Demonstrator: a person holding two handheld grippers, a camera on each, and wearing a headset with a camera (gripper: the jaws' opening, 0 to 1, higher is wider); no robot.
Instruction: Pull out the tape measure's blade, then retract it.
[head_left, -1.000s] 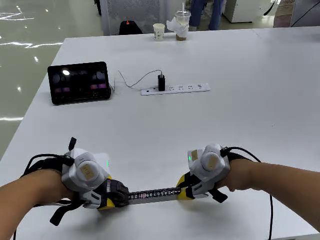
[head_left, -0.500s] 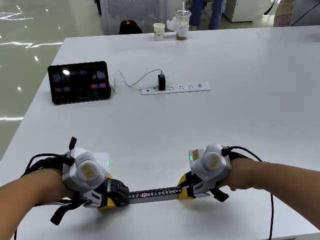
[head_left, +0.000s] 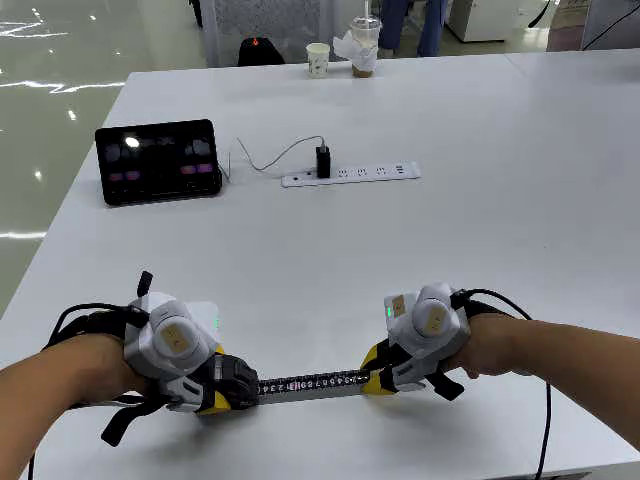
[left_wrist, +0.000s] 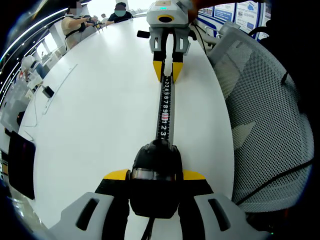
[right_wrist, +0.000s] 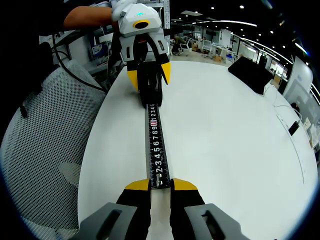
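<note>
Your right tongs (head_left: 372, 378) have drifted slightly to the right since a second ago, so a little more blade (head_left: 315, 382) shows between them and the case (head_left: 238, 383). Your left tongs (head_left: 228, 388) are clamped around the case and the right tongs are pinched shut on the blade's tip, with the blade stretched along the near edge of the desk (head_left: 450, 220). The tablet (head_left: 158, 162), the power strip (head_left: 350, 175) with its charger (head_left: 323, 162), and two cups (head_left: 318, 61) at the far edge sit well apart from the blade, and a mesh chair (left_wrist: 270, 100) stands just off the near edge.
</note>
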